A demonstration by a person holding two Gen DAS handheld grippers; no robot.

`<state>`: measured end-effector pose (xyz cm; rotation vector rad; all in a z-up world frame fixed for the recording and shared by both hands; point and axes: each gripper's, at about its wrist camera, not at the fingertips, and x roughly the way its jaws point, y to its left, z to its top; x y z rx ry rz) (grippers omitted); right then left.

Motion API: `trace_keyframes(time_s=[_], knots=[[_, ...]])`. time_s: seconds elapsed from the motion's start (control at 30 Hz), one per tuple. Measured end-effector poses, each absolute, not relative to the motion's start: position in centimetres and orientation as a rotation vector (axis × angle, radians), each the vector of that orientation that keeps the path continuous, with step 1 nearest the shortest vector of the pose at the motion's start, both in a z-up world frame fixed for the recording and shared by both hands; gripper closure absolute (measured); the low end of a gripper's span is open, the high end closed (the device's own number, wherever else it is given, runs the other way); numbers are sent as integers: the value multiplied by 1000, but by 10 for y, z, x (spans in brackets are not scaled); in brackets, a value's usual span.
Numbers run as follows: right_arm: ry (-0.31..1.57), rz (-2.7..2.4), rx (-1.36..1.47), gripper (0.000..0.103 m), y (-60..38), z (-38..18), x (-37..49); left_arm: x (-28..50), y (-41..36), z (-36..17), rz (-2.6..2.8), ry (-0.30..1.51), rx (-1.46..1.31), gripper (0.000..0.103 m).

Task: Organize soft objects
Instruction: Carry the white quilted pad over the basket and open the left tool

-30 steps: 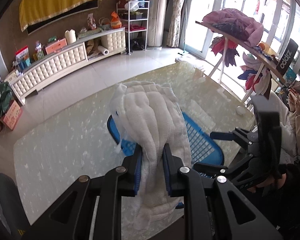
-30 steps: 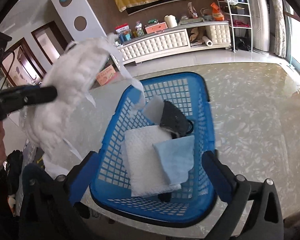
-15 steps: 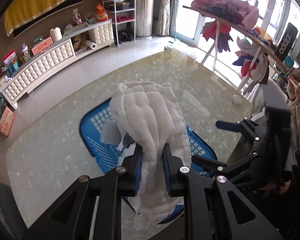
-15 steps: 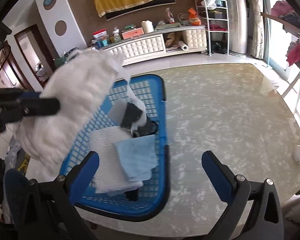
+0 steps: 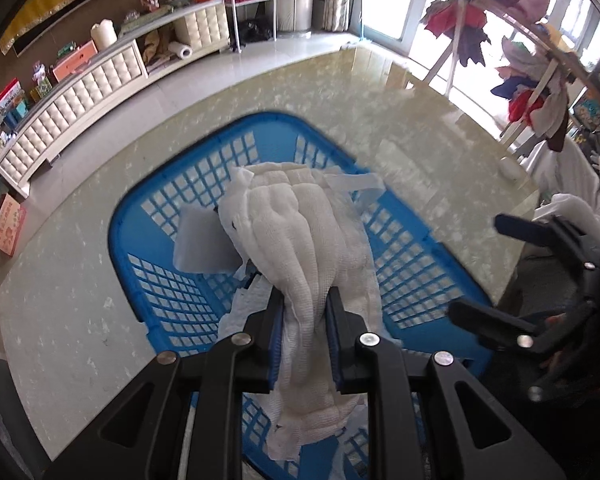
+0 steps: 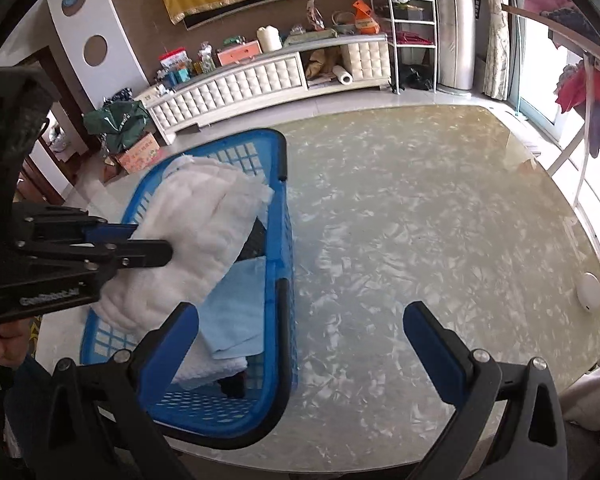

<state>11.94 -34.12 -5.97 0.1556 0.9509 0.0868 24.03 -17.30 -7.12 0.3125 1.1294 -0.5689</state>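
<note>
My left gripper, matt black plastic with blue pads, pinches a white quilted gauze cloth, soft, ribbed and frayed at its edges. Under it sits a glossy blue plastic lattice basket holding a smooth pale-blue cloth and a nubbly white towel. The table is polished, marbled cream and mirror-shiny. My right gripper has the same matt black plastic and blue pads.

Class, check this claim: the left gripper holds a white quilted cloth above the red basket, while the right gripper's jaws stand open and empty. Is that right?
One detail is wrong: the basket is blue, not red, as the right wrist view shows. The left gripper does hold the white quilted cloth above it, and the right gripper is open and empty.
</note>
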Motion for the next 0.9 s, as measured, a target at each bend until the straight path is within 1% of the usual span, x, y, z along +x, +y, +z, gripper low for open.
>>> trace_keyframes(time_s=[0.23, 0.3, 0.33, 0.4, 0.43, 0.5, 0.53, 0.57, 0.6, 0.67, 0.77, 0.9], knots=[[973, 98, 154, 0, -341, -62, 123, 245, -177, -92, -564, 1152, 327, 84], [977, 99, 154, 0, -341, -63, 124, 247, -178, -95, -557, 1150, 334, 81], [981, 100, 153, 0, -341, -63, 124, 249, -177, -96, -547, 1146, 338, 78], [983, 101, 151, 0, -340, -63, 124, 252, -175, -99, -533, 1148, 341, 63], [984, 101, 150, 0, -341, -63, 124, 253, -174, -99, -529, 1148, 341, 60], [987, 101, 151, 0, -340, -63, 124, 254, -171, -99, -531, 1142, 351, 44], [988, 101, 151, 0, -341, -63, 124, 253, -171, -98, -532, 1135, 360, 40], [990, 101, 151, 0, -340, -63, 124, 251, -171, -97, -533, 1126, 371, 29], [991, 100, 150, 0, -340, -64, 124, 250, -171, -95, -534, 1118, 375, 23], [994, 100, 147, 0, -339, -64, 124, 246, -170, -90, -539, 1098, 377, 22], [998, 98, 143, 0, -338, -64, 123, 241, -169, -79, -523, 1069, 393, 17], [993, 105, 130, 0, -334, -64, 121, 232, -169, -64, -504, 1017, 401, 17]])
